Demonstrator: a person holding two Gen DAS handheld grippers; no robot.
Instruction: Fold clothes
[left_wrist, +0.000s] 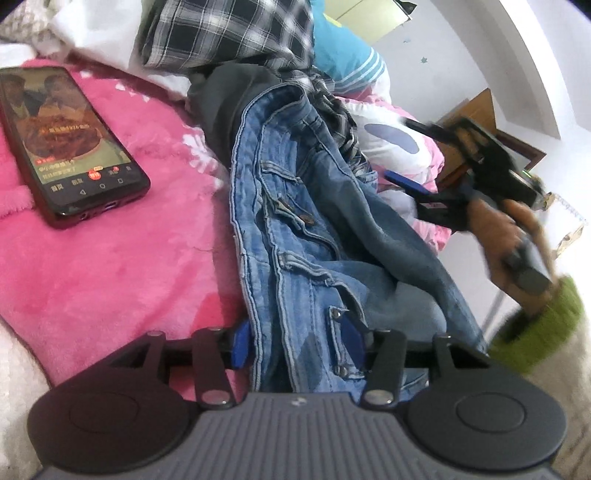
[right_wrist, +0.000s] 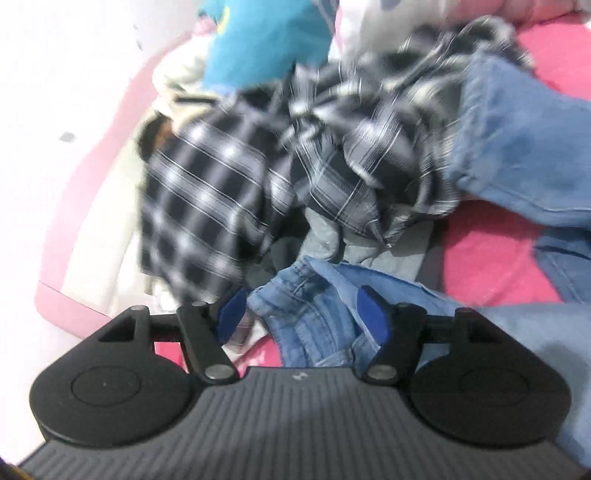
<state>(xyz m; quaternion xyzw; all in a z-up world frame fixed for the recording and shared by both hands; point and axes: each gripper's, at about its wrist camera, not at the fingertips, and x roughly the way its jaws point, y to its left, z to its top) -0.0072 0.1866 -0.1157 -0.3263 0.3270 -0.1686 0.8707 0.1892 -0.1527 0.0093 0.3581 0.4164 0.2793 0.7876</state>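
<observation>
Blue jeans (left_wrist: 295, 236) lie bunched on the pink blanket (left_wrist: 110, 266), waistband near. Left gripper (left_wrist: 291, 343): tongs spread, denim between the blue pads, not pinched. Right gripper (right_wrist: 303, 317): tongs spread over a denim fold, no pinch. Plaid shirt (right_wrist: 207, 199) heaped on the far side. Phone (left_wrist: 66, 147) at left, screen lit.

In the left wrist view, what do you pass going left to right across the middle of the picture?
Black smartphone with lit screen → pink fleece blanket → crumpled blue denim jeans → white and pink quilt → right gripper, black with blue pads, in a person's hand.
</observation>
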